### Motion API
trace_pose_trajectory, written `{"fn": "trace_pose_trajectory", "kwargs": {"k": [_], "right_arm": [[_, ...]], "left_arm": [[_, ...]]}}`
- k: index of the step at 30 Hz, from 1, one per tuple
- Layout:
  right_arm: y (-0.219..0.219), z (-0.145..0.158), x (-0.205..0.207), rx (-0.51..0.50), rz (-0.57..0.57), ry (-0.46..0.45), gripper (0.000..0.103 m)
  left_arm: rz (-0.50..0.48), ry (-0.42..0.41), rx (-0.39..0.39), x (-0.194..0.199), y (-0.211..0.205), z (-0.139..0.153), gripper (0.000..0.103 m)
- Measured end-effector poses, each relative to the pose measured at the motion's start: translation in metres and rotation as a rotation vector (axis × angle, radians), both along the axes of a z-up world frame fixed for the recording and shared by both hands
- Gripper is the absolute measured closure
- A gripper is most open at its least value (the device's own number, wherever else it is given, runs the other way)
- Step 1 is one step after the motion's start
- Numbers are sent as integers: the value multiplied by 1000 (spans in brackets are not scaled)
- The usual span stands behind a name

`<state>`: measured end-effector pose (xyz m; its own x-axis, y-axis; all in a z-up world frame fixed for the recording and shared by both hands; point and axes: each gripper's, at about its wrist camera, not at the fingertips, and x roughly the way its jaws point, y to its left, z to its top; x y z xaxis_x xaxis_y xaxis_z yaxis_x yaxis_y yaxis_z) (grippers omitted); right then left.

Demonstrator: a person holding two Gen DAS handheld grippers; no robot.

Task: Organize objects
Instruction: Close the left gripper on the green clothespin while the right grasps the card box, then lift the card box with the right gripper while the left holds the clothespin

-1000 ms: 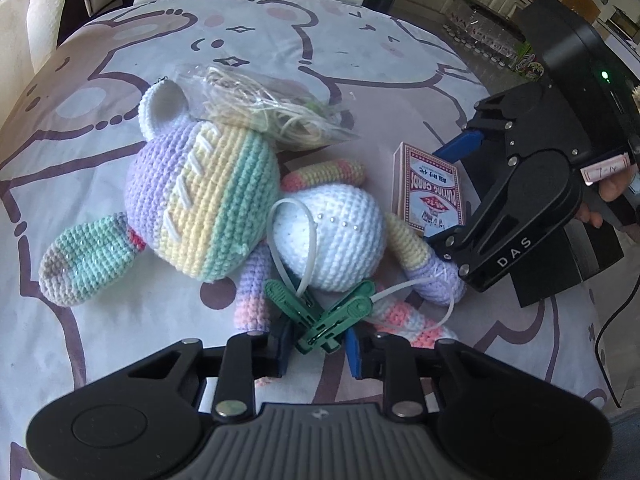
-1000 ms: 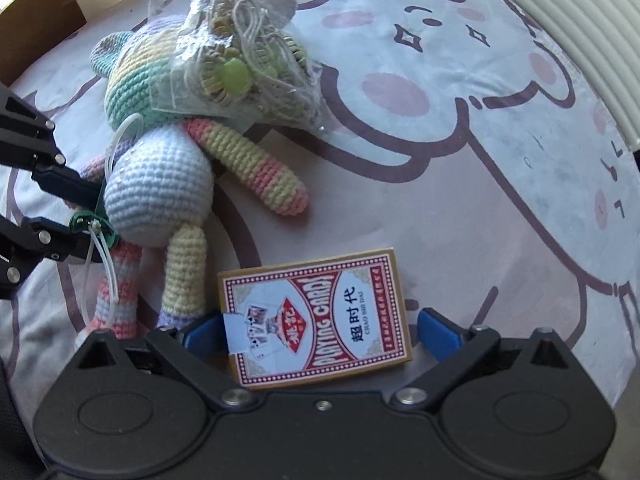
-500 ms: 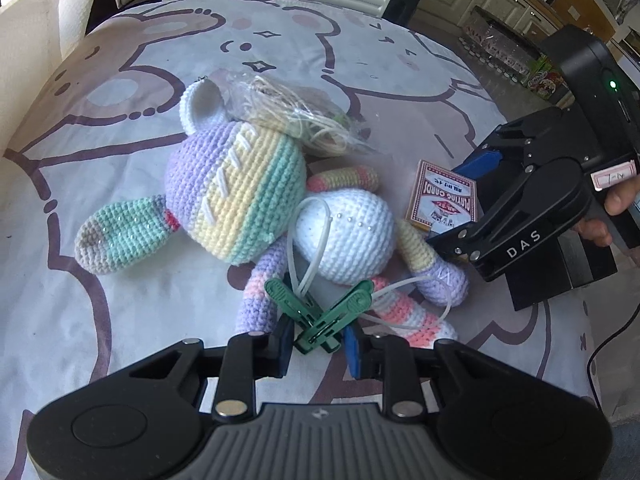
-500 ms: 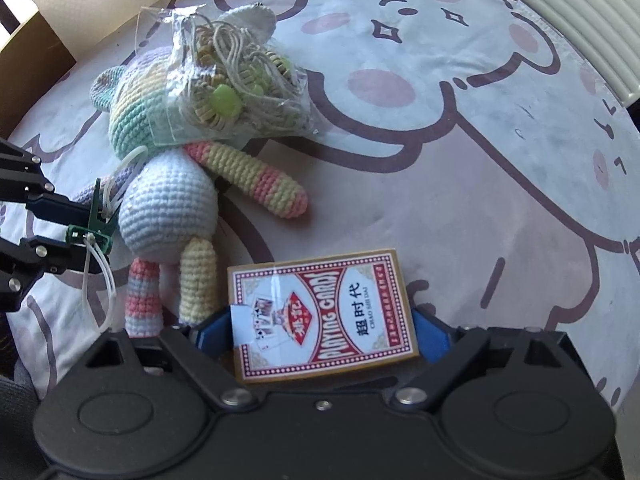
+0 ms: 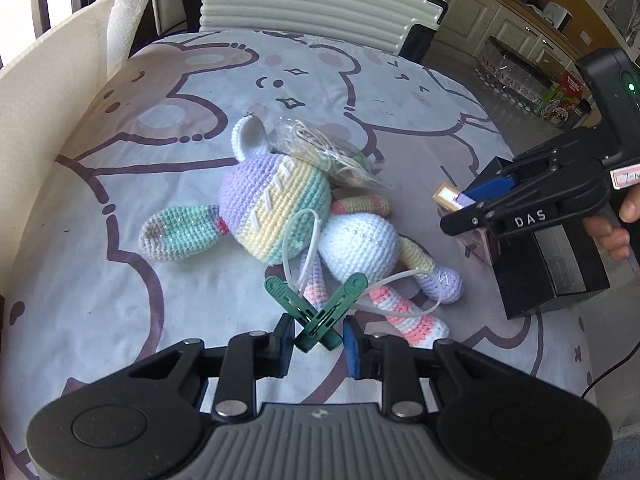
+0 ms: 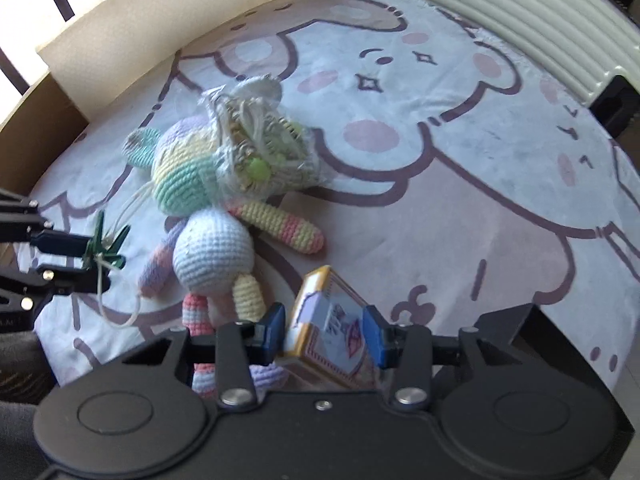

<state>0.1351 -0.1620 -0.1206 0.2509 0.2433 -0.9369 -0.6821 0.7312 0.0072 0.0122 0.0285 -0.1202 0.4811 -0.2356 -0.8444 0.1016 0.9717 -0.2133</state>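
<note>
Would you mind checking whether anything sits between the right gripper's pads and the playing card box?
Nothing visible does: the right gripper, whose jaws have just been closing, already has the playing card box between its pads, tilted on edge.

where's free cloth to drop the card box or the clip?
Bare: the far half of the cartoon cloth, between the crochet doll and the ribbed white case; also left of the doll's ear toward the cream board. Crowded: centre-near, with the doll, string bag, black box and both tools.
</note>
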Motion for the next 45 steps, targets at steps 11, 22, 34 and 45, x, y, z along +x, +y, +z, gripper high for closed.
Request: {"fn": "trace_pose_trajectory", "kwargs": {"k": [11, 22, 34, 45], "right_arm": [[4, -5, -16, -38, 17, 16, 63], [-19, 0, 6, 115, -110, 98, 30], [-4, -2, -3, -60, 91, 39, 23], [-31, -6, 15, -2, -179, 121, 26]], "left_arm": [[68, -33, 34, -12, 18, 15, 76], [113, -20, 45, -4, 30, 6, 76], [104, -2, 30, 1, 37, -3, 76], [95, 2, -18, 6, 31, -8, 76]]}}
